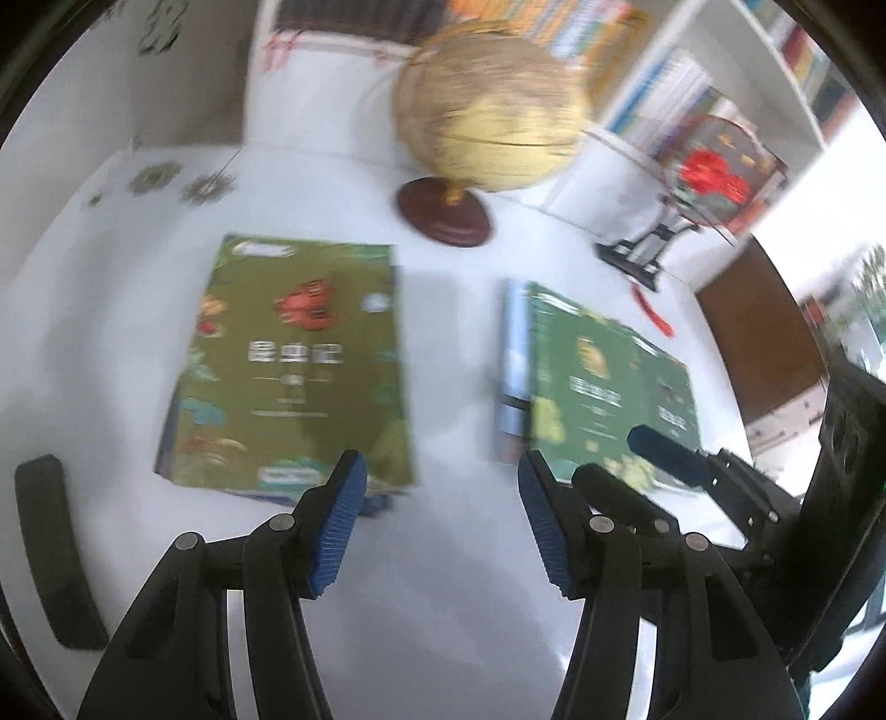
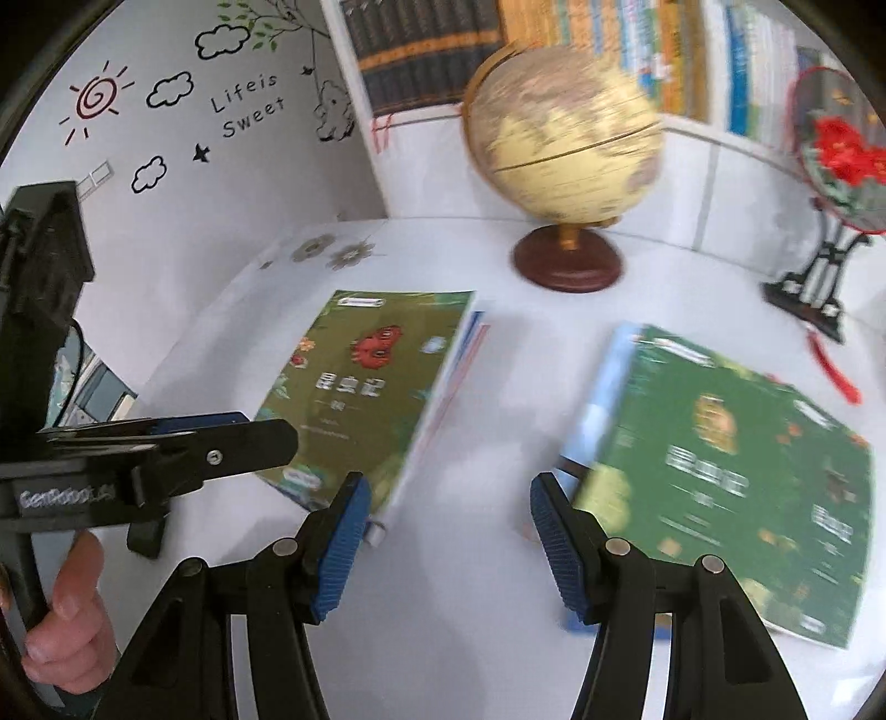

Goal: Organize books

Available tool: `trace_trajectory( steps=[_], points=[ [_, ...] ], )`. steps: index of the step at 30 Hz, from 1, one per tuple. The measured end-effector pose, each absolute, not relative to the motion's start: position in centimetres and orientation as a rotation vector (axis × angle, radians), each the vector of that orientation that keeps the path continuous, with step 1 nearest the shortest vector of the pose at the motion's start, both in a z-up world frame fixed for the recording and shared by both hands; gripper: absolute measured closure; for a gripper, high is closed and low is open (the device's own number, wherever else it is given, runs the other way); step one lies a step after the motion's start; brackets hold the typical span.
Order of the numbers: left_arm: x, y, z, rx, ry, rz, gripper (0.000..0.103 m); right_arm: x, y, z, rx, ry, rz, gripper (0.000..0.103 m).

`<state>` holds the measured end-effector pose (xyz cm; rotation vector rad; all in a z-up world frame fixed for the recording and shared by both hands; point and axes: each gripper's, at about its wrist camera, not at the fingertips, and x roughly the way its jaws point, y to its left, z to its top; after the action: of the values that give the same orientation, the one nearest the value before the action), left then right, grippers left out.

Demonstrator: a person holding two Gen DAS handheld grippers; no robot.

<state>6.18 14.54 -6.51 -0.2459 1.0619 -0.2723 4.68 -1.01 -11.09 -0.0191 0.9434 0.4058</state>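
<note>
My left gripper hangs over the white worktop with its blue pads apart and nothing between them, only bare surface below. My right gripper is the same: jaws apart, empty, above the worktop's near edge. In the right wrist view a hand grips the left gripper's handle at the left. Just beyond the left gripper's fingertips lies the olive-green book, flat and face up, on top of other books whose edges show along its right side; it sits toward the left of the worktop. Well apart from it, toward the right edge, the dark-green book lies flat on a light-blue book that sticks out on its left. Behind both stacks, toward the back edge, a globe stands on a round brown base. In the far right corner a round fan with red flowers stands upright on a black stand. A bookshelf full of books rises behind the worktop.
</note>
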Motion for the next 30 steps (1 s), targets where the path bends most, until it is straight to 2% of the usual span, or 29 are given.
trace_trajectory(
  steps=[8,10,16,23,30],
  points=[
    [-0.3,5.8,-1.9,-0.198,0.991,-0.34,0.048,-2.4,-9.3,-5.8,-0.051,0.86,0.309,0.044],
    [-2.4,3.5,-0.9,-0.173,0.98,-0.384,0.05,-4.1,-11.8,-5.2,-0.029,0.855,0.279,0.043],
    [-8.7,-2.4,2.6,-0.079,0.877,-0.448,0.048,-10.2,-20.6,-2.5,0.056,0.809,0.24,0.043],
    [-11.0,-5.1,4.5,-0.146,0.842,-0.485,0.048,-14.5,-25.1,1.3,0.05,0.727,0.182,0.043],
    [-9.4,-6.7,4.0,-0.137,0.862,-0.524,0.048,-14.6,-24.9,2.4,0.039,0.716,0.184,0.043]
  ],
)
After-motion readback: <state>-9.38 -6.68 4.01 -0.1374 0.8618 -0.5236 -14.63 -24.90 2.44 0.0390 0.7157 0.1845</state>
